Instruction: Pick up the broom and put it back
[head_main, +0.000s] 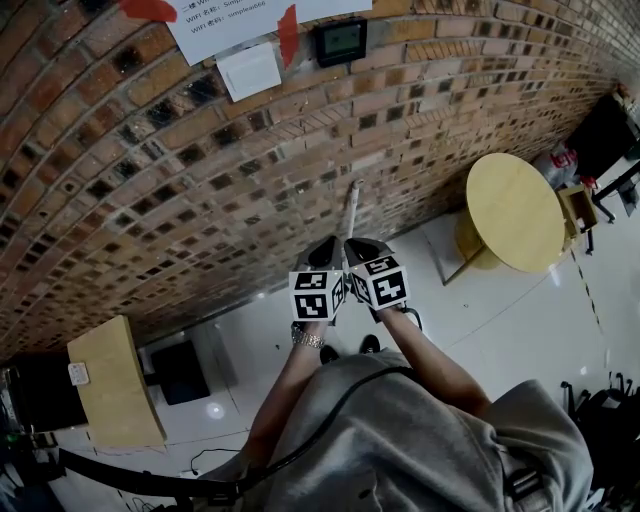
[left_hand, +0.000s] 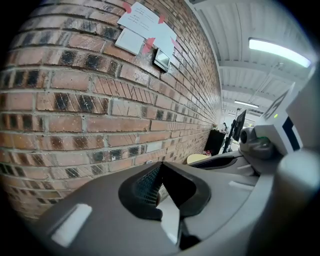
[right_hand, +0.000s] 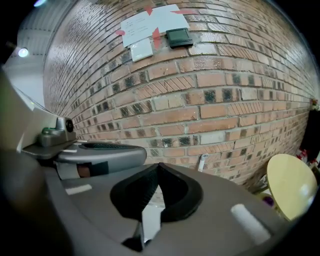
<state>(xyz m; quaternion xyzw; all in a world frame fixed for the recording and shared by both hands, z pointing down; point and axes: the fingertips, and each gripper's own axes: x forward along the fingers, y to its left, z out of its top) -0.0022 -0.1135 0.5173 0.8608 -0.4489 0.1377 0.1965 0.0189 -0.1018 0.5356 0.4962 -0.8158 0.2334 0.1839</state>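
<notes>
Both tools are empty. The left hand-held gripper (head_main: 322, 246) has its jaws together with nothing between them, and the right hand-held gripper (head_main: 362, 246) has its jaws shut in the same way. They are side by side, almost touching, and both point slightly down at the brick wall (head_main: 200, 150).

The broom (head_main: 351, 206) stands just beyond the tips of the two hand-held grippers and between them. It appears as a thin pale handle resting against the wall, held by neither. In the right gripper view the same handle (right_hand: 202, 162) lies ahead and a little to the right of the jaws. Only the handle shows, so I cannot say how the brush end sits on the floor.

The broom seems to be back in its place, so what remains is to leave it there safely. Both hand-held grippers should come straight back from the wall with the jaws kept shut, so that no pad catches the handle. Neither should swing sideways across it, because a leaning stick slides easily along brick. A pause to see that it stays put would be wise before turning towards the round table (head_main: 512, 212) to the right.
</notes>
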